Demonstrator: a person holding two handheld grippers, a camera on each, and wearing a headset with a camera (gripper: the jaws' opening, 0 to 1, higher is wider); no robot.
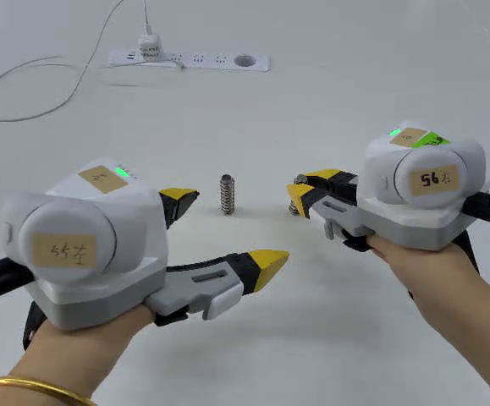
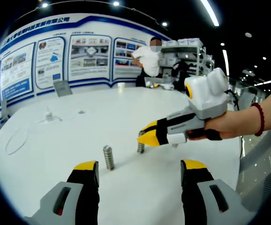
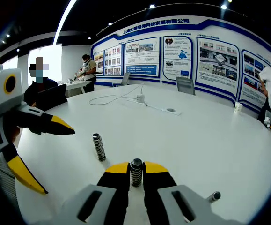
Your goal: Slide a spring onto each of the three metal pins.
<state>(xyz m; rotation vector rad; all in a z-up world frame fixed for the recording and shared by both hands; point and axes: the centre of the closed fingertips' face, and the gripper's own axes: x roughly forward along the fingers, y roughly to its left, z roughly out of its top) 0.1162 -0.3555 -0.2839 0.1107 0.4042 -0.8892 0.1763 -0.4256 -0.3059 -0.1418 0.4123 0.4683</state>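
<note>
One spring [image 1: 227, 194] stands upright on its pin on the white table [image 1: 253, 338]; it also shows in the left gripper view [image 2: 108, 157] and the right gripper view [image 3: 98, 146]. My right gripper [image 1: 300, 196] [image 3: 136, 168] is shut on a second upright spring [image 3: 136, 171] [image 2: 141, 146] just to the right of the first. A bare metal pin [image 3: 213, 196] stands beside the right jaw. My left gripper [image 1: 226, 228] [image 2: 140, 166] is open and holds nothing, hovering near the first spring. It enters the right gripper view from the left [image 3: 55, 161].
A white power strip [image 1: 189, 60] with a plugged charger and a looping cable [image 1: 33, 85] lies at the table's far side. People stand and sit beyond the table [image 3: 86, 68]. A chair [image 3: 186, 85] stands at the far edge.
</note>
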